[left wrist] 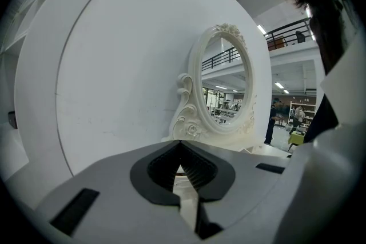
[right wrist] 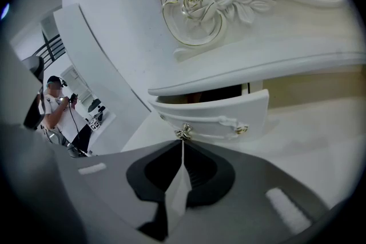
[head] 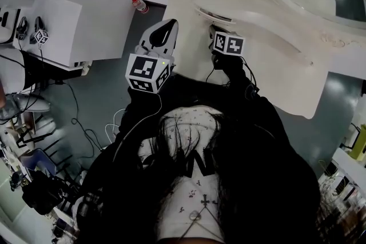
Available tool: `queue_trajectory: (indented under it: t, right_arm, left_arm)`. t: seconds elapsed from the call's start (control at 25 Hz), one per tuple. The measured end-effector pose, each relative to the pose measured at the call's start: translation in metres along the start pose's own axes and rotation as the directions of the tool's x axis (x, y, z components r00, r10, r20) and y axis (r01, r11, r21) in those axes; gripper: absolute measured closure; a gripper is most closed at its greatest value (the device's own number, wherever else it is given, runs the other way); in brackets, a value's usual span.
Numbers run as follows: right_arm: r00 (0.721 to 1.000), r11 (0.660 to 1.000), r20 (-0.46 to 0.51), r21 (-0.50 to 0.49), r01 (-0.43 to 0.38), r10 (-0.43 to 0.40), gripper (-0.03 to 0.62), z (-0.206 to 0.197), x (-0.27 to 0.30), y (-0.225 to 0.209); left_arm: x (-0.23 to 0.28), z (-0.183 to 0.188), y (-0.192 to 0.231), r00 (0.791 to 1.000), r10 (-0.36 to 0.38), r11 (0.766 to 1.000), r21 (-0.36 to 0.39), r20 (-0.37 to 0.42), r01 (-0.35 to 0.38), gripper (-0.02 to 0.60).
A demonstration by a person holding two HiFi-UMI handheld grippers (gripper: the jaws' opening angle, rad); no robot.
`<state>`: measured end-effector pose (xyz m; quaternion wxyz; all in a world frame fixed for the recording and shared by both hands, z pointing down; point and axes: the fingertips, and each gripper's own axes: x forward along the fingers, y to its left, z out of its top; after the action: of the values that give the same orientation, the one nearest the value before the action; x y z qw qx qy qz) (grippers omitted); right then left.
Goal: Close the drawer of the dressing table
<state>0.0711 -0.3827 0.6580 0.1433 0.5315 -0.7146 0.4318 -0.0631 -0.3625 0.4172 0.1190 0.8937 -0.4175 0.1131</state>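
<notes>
The drawer front (right wrist: pixel 217 117) blocks the right gripper (right wrist: pixel 182 143) ahead; the table ledge (right wrist: pixel 257 71) overhangs it.

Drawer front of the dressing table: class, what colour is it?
The drawer front is white, with small metallic handle fittings; best seen in the right gripper view.

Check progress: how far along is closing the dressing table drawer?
Done: nothing yet. The white curved drawer stands out from the ornate white dressing table, with a dark gap above its front. In hand: the right gripper, jaws together, has its tips at the small metal handle; contact is unclear. Left: pushing the drawer flush. The left gripper, jaws together, holds nothing.
</notes>
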Motion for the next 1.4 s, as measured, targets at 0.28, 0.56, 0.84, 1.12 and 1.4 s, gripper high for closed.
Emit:
queue_trajectory:
  t: [0.28,0.56,0.84,1.12,1.4]
  right_arm:
    - [1.0,1.0,0.002,-0.02,0.005,-0.005,0.574,0.008,0.004,-0.003]
    - [0.999,0.999,0.026,-0.008,0.033,-0.032,0.574,0.025,0.008,-0.015]
    - [0.999,1.0,0.024,-0.008,0.029,-0.028,0.572,0.028,0.011,-0.017]
    - [0.999,0.999,0.032,-0.003,0.044,-0.044,0.572,0.027,0.008,-0.015]
    - [0.996,1.0,0.088,0.0,0.017,-0.017,0.571,0.036,-0.01,0.0]
  left_arm:
    - [-0.002,-0.001,0.003,1.0,0.013,1.0,-0.004,-0.004,-0.013,0.581]
    - [-0.006,-0.003,0.009,0.999,0.035,0.999,-0.009,-0.006,-0.035,0.581]
    - [-0.009,-0.003,0.015,0.999,0.051,0.999,-0.013,-0.006,-0.051,0.581]
    - [-0.01,-0.004,0.013,0.999,0.042,0.999,-0.012,-0.005,-0.042,0.581]
    - [-0.013,-0.004,0.012,1.0,0.025,1.0,-0.008,-0.005,-0.025,0.581]
